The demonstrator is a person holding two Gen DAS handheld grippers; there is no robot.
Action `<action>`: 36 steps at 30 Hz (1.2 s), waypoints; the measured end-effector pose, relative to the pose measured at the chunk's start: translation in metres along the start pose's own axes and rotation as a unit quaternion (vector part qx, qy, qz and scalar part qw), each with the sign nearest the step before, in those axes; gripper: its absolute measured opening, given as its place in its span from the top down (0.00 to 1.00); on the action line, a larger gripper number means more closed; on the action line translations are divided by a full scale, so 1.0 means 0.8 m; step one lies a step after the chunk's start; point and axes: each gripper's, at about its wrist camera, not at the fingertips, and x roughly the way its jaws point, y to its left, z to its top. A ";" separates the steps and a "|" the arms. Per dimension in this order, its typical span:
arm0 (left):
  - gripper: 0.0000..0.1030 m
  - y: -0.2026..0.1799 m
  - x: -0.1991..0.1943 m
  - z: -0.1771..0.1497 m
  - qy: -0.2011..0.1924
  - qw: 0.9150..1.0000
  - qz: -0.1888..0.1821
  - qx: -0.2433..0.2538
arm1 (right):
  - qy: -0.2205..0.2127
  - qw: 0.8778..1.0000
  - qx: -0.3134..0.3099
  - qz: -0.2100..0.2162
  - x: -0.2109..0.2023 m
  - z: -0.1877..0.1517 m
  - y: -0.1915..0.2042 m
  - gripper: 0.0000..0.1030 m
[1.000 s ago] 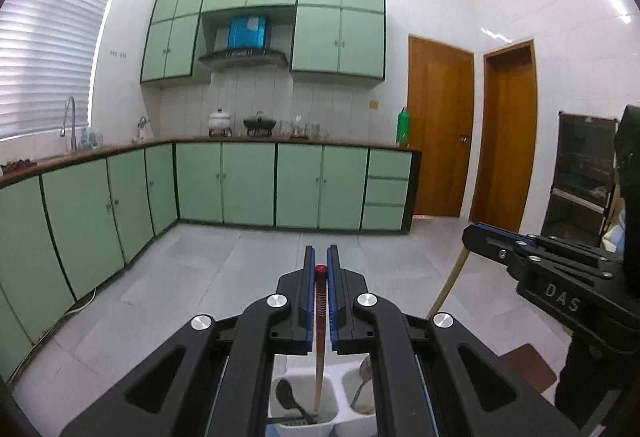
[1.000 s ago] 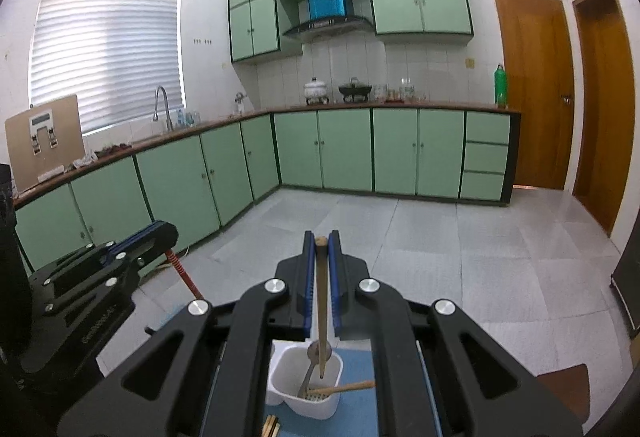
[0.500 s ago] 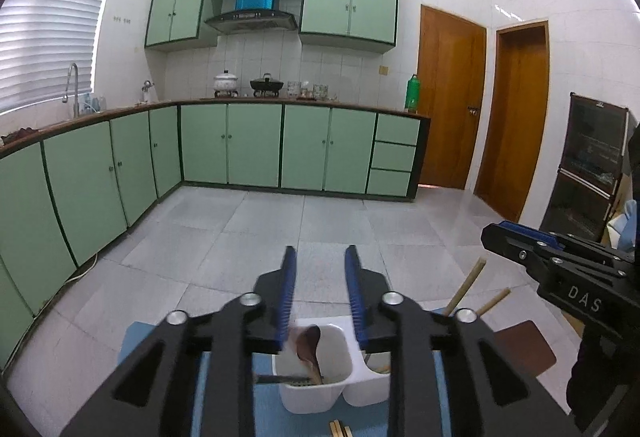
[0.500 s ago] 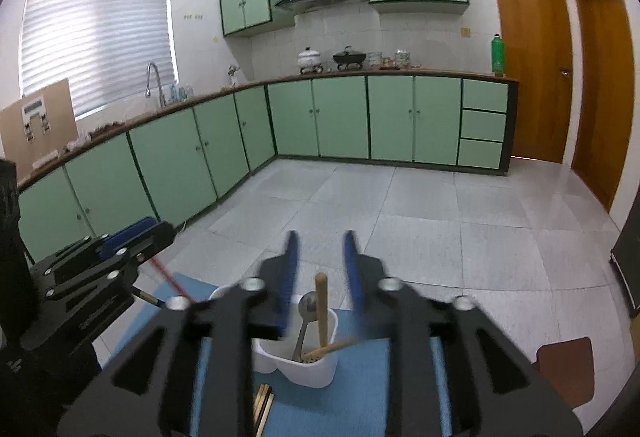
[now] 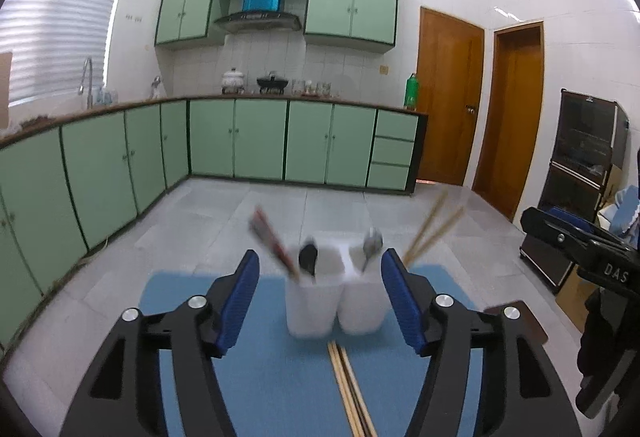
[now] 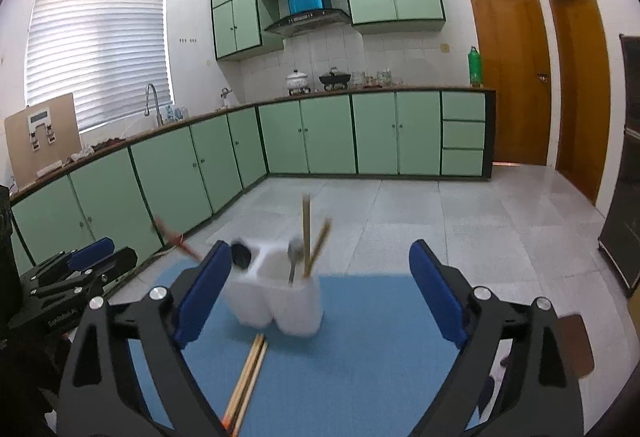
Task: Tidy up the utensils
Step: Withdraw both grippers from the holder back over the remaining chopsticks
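Both grippers, left (image 5: 319, 297) and right (image 6: 320, 291), now gape empty around the white two-compartment plastic holder (image 6: 276, 301); loose wooden chopsticks (image 6: 246, 373) lie before it; each previously clamped a chopstick.

White holder (image 5: 335, 297), blue mat (image 5: 280, 389).

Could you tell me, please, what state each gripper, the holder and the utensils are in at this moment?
left gripper: open, empty.
right gripper: open, empty.
white holder: upright on the blue mat.
red-handled chopsticks: leaning in the holder's left compartment.
wooden chopsticks: standing in its right compartment.
loose chopsticks: lying flat on the mat.
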 end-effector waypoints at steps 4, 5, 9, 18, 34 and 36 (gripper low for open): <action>0.37 0.006 -0.014 -0.059 0.034 0.999 0.011 -0.012 | 0.030 0.999 0.018 0.000 -0.016 -0.056 -0.001 0.13; 0.36 0.006 -0.016 -0.072 0.041 0.999 0.015 -0.012 | 0.035 0.999 0.019 -0.002 -0.020 -0.069 0.002 0.12; 0.35 0.011 -0.018 -0.118 0.077 0.997 0.026 -0.015 | 0.073 0.997 0.022 -0.010 -0.025 -0.126 0.014 0.12; 0.35 0.010 -0.016 -0.192 0.156 0.987 0.042 -0.010 | 0.179 0.983 0.030 0.005 -0.010 -0.223 0.055 0.12; 0.35 0.029 -0.004 -0.237 0.226 0.972 0.061 -0.022 | 0.245 0.969 -0.024 0.029 0.000 -0.262 0.113 0.32; 0.35 0.029 -0.001 -0.237 0.230 0.971 0.062 -0.023 | 0.250 0.967 -0.031 0.028 0.003 -0.262 0.117 0.35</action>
